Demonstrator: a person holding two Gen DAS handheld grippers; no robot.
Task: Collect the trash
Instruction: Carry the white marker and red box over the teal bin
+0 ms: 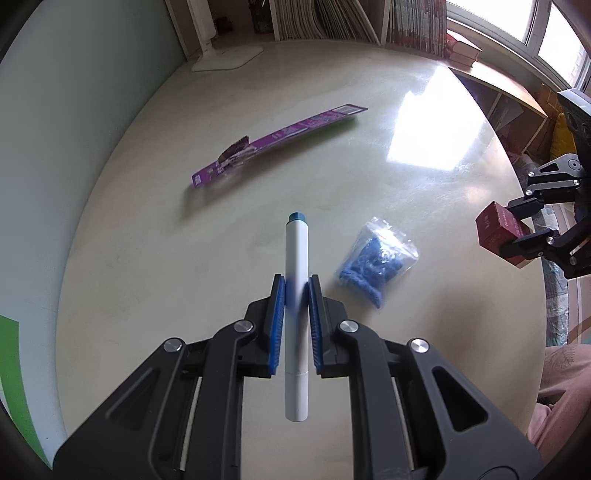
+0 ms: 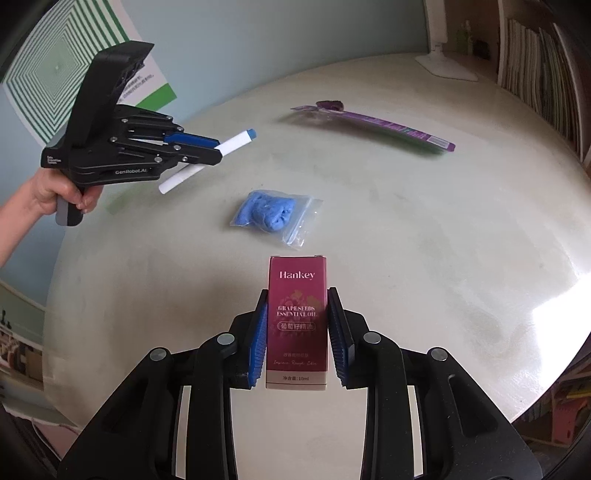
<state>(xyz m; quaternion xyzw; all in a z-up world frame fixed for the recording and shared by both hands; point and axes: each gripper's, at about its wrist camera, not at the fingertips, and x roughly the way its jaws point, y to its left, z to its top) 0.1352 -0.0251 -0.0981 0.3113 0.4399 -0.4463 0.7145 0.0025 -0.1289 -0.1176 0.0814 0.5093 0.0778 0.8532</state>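
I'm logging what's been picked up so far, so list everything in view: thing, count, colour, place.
white pen: one, white with a blue end, held between the left gripper's pads, off the table
small box: one, dark red, marked as essential oil, held between the right gripper's pads
plastic bag: one, clear with blue stuff inside, lying mid-table
long package: one, purple, flat, lying further back on the table
table: one, pale cream, glossy
lamp base: one, white, at the table's far edge
books: a row, mixed colours, on shelves behind the table
left gripper: black, blue pads, shut on the pen
right gripper: black, blue pads, shut on the box
hand: one, gripping the left gripper's handle
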